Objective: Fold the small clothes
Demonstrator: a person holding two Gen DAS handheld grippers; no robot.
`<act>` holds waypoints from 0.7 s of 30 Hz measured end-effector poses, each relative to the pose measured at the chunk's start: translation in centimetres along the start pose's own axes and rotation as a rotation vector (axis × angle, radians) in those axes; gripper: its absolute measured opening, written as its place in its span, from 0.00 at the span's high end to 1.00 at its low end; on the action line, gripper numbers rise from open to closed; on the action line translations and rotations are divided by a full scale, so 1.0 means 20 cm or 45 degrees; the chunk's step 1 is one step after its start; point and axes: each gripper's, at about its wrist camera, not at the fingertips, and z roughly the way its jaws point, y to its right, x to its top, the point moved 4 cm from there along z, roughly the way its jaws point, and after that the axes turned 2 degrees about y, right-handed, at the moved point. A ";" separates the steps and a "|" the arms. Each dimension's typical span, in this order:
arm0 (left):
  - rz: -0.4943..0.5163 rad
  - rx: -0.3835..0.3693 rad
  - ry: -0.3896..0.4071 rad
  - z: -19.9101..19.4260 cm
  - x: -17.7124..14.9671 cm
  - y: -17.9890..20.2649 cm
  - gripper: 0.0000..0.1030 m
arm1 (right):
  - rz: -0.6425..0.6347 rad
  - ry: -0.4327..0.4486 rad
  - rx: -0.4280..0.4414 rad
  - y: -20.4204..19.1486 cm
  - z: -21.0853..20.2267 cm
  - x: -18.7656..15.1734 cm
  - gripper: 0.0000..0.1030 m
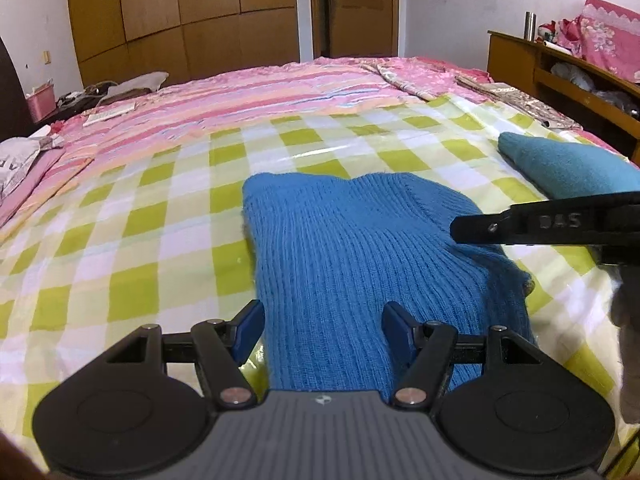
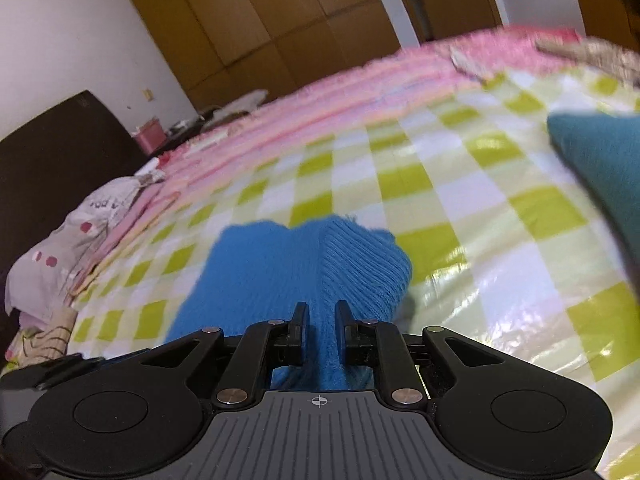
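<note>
1. Wooden wardrobe doors (image 1: 180, 12) and a brown door backed the room, and a wide bed (image 1: 280, 84) in pink striped bedding carried a glossy green-and-white checked sheet (image 1: 140, 216) as the work surface.
2. On that sheet lay the blue ribbed knit garment (image 1: 352, 248), soft and stretchy-looking, bunched at its far edge toward twelve o'clock.
3. A darker teal folded cloth (image 1: 560, 164) sat well apart at two o'clock.
4. The left tongs (image 1: 322, 330) stood wide apart, straddling the garment's near end without pressing it.
5. The right tongs (image 2: 322, 330) stood at a narrow gap with knit fabric between them; whether the pads pinched it I could not tell.
6. The step looked like a mid-fold adjustment of the knit.
7. Next, a firm pinch on one edge seemed needed, then a carry across, since the slick sheet could let the knit slide.
</note>
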 end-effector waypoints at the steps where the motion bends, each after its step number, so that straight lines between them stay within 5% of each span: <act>1: 0.004 -0.001 0.006 -0.01 0.00 0.00 0.31 | -0.017 0.022 0.007 -0.02 -0.03 -0.01 0.84; 21: -0.081 -0.014 -0.049 -0.05 -0.10 -0.01 0.31 | -0.030 0.049 -0.155 -0.03 -0.21 -0.21 0.81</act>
